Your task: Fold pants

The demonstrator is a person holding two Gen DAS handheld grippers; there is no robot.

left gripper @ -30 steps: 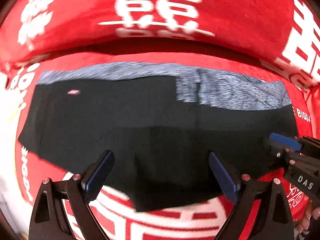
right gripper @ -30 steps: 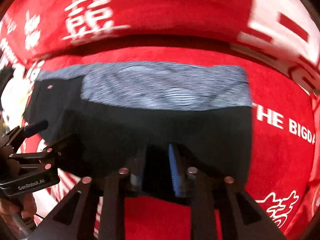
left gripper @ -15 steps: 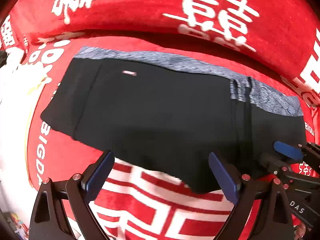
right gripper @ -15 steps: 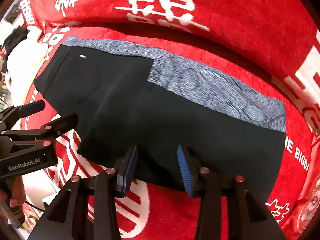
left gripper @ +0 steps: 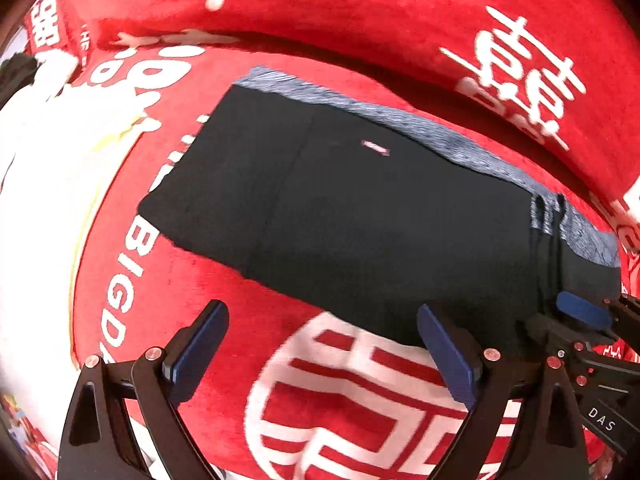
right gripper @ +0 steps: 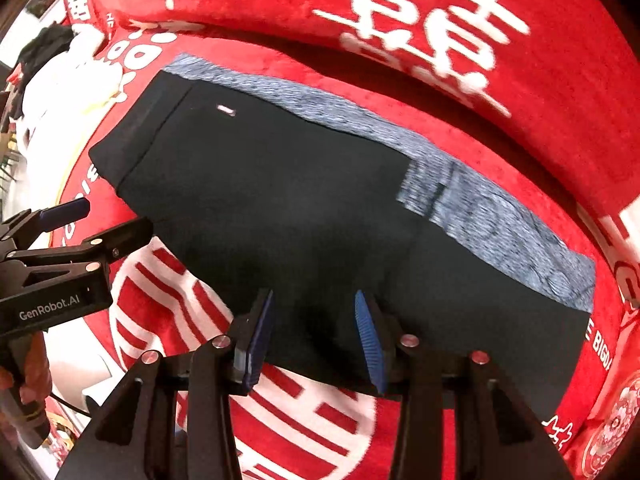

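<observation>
The pants are black with a blue-grey heathered waistband. They lie folded flat on a red blanket with white characters. They also show in the right wrist view. My left gripper is open and empty, above the blanket near the pants' front edge. My right gripper is open over the pants' front edge, holding nothing. The right gripper shows at the right edge of the left wrist view. The left gripper shows at the left of the right wrist view.
The red blanket covers the whole surface and rises into a raised fold behind the pants. A white area lies along the left side. A dark item sits at the far left.
Both grippers have pulled back and turned, so the pants sit farther away. The right gripper has opened from nearly shut and let the fabric go. The pants lie flat.
</observation>
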